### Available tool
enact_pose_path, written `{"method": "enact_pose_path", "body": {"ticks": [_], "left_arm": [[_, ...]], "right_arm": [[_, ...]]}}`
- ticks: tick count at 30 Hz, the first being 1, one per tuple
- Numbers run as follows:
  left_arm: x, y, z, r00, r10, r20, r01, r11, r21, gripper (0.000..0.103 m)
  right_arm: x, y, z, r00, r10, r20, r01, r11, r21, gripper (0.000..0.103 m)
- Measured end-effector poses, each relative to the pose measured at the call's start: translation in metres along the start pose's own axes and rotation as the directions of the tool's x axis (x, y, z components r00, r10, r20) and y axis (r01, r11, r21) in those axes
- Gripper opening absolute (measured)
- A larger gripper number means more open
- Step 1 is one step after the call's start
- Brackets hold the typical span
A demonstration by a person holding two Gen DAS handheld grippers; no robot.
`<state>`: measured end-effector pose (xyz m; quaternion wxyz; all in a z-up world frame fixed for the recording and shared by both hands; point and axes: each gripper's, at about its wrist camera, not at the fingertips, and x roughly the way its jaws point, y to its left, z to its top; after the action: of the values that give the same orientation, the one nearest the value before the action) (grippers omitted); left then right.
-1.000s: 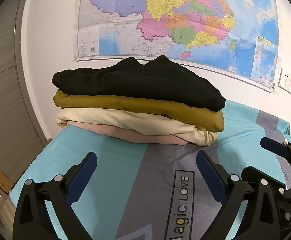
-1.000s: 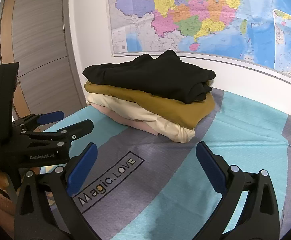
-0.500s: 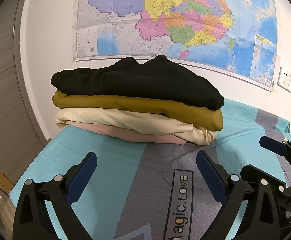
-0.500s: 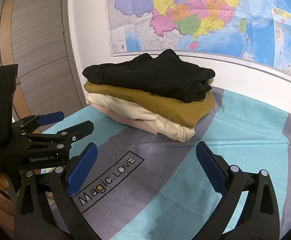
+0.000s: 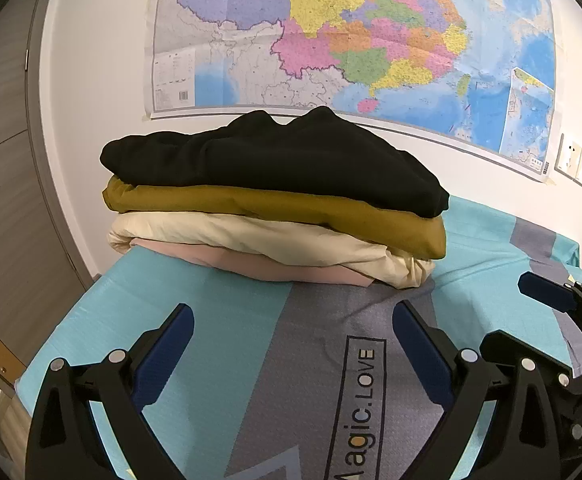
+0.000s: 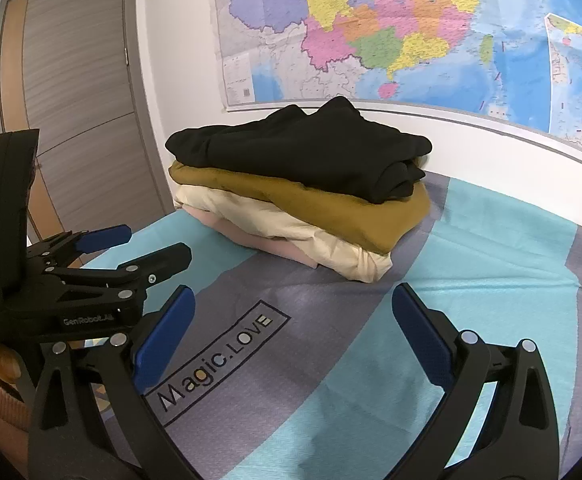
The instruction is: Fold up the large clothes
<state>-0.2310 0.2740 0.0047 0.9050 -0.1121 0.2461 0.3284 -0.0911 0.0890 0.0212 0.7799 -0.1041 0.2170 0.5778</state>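
Note:
A stack of folded clothes sits at the far side of the bed against the wall: a black garment [image 5: 283, 160] on top, a mustard one [image 5: 291, 208] under it, then a cream one [image 5: 251, 236] and a pink one [image 5: 275, 268] at the bottom. The same stack shows in the right wrist view, with the black garment [image 6: 303, 148] uppermost. My left gripper [image 5: 293, 324] hovers open over the bed sheet [image 5: 91, 332], well short of the stack, holding nothing. My right gripper [image 6: 293, 312] is open too, empty, over the sheet. The left gripper [image 6: 91, 272] also appears at left in the right wrist view.
The bed sheet [image 6: 491, 240] is teal and grey with a "Magic.LOVE" print [image 6: 215, 360]. A large map [image 5: 351, 40] hangs on the wall behind the stack. A wooden door [image 6: 71, 100] stands at left. Wall sockets [image 5: 579, 164] sit at right. The bed's left edge drops off near the door.
Both grippers have stayed nearly still and open; the views shift only very slightly. The stack has not moved.

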Motion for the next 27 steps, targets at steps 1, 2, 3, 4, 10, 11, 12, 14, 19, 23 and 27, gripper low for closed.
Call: {"method": "enact_pose_path", "body": {"ticks": [1, 2, 3, 4, 10, 11, 12, 14, 19, 23, 27], "left_arm": [[0.0, 0.0, 0.0, 1.0, -0.002, -0.002, 0.002, 1.0, 0.0, 0.096], [0.0, 0.0, 0.0, 1.0, -0.001, -0.002, 0.001, 1.0, 0.001, 0.096], [0.0, 0.0, 0.0, 1.0, -0.001, -0.001, 0.001, 1.0, 0.001, 0.096], [0.001, 0.0, 0.0, 1.0, -0.004, -0.003, 0.004, 1.0, 0.001, 0.096], [0.002, -0.002, -0.001, 1.0, -0.009, -0.007, 0.009, 1.0, 0.004, 0.096], [0.002, -0.003, -0.001, 1.0, -0.01, -0.006, 0.01, 1.0, 0.007, 0.096], [0.002, -0.003, -0.001, 1.0, -0.011, -0.006, 0.011, 1.0, 0.009, 0.096], [0.002, -0.005, -0.001, 1.0, -0.018, -0.01, 0.018, 1.0, 0.009, 0.096], [0.002, -0.01, -0.003, 0.999, -0.036, -0.016, 0.036, 0.999, 0.006, 0.096], [0.001, -0.013, -0.004, 1.0, -0.025, 0.0, 0.025, 1.0, 0.009, 0.095], [0.001, -0.014, -0.005, 0.999, -0.031, -0.01, 0.031, 1.0, 0.005, 0.095]], "right_arm": [[0.0, 0.001, 0.0, 1.0, -0.002, 0.0, 0.002, 1.0, 0.001, 0.097], [0.0, 0.001, -0.001, 1.0, -0.003, 0.001, 0.003, 1.0, 0.002, 0.097], [0.0, 0.001, -0.001, 1.0, -0.002, 0.001, 0.002, 1.0, 0.003, 0.097], [0.0, 0.001, -0.001, 1.0, -0.003, 0.001, 0.003, 1.0, 0.005, 0.097], [0.0, 0.0, -0.002, 1.0, -0.006, 0.002, 0.006, 1.0, 0.009, 0.097], [-0.001, 0.0, -0.002, 1.0, -0.007, 0.004, 0.007, 1.0, 0.009, 0.097], [-0.002, 0.0, -0.003, 1.0, -0.011, 0.008, 0.011, 1.0, 0.01, 0.097], [-0.004, -0.002, -0.004, 1.0, -0.01, 0.01, 0.01, 1.0, 0.017, 0.097], [-0.008, -0.005, -0.008, 1.0, -0.01, 0.01, 0.01, 0.999, 0.031, 0.097], [-0.01, -0.006, -0.009, 1.0, -0.012, 0.015, 0.012, 0.999, 0.036, 0.097], [-0.012, -0.009, -0.01, 1.0, -0.015, 0.02, 0.014, 0.999, 0.049, 0.097]]}}
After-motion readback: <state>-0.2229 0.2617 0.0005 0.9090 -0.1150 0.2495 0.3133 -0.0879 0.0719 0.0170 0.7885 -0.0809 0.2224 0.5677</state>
